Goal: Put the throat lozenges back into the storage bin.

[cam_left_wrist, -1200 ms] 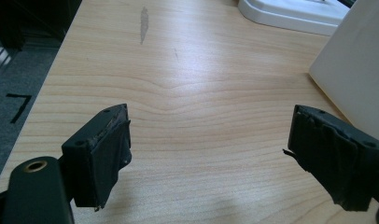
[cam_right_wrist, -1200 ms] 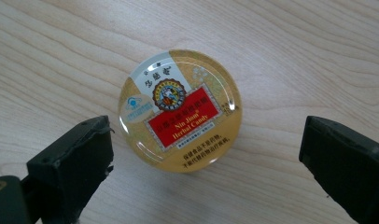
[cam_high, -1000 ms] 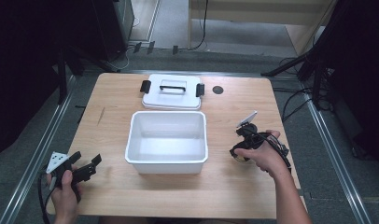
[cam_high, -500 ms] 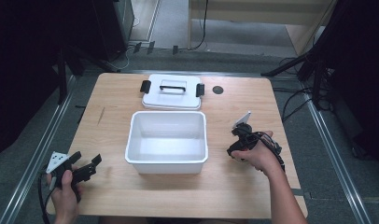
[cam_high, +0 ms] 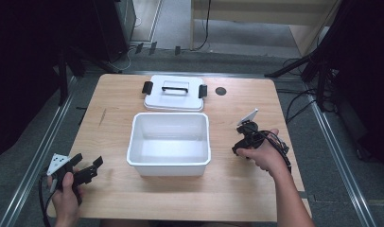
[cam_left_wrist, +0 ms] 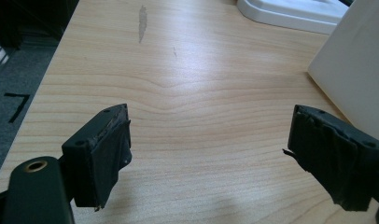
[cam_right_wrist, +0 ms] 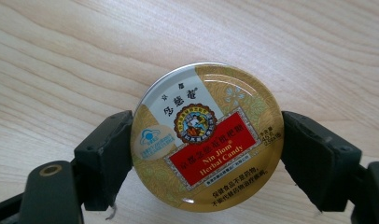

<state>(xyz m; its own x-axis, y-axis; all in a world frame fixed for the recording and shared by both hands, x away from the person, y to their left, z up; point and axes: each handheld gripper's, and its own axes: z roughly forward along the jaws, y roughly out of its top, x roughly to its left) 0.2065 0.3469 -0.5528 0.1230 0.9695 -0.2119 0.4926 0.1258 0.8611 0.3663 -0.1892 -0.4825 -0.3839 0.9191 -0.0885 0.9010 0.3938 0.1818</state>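
Note:
A round gold tin (cam_right_wrist: 206, 140) with a red "Nin Jiom Herbal Candy" label sits between the jaws of my right gripper (cam_right_wrist: 206, 154), which press on its two sides just above the wooden table. In the high view, my right gripper (cam_high: 244, 139) is right of the white tub (cam_high: 169, 163), apart from it. My left gripper (cam_high: 88, 166) rests at the table's front left corner. It stands open (cam_left_wrist: 211, 149) with bare wood between its jaws.
The empty white tub's wall (cam_left_wrist: 360, 70) rises to the right of my left gripper. Behind the tub lies its white lid (cam_high: 173, 92) with a black handle and clips. A dark round hole (cam_high: 221, 91) marks the table (cam_high: 109, 118) at the back right.
My right hand and gripper have shifted slightly left, towards the tub. The left gripper has stayed in place.

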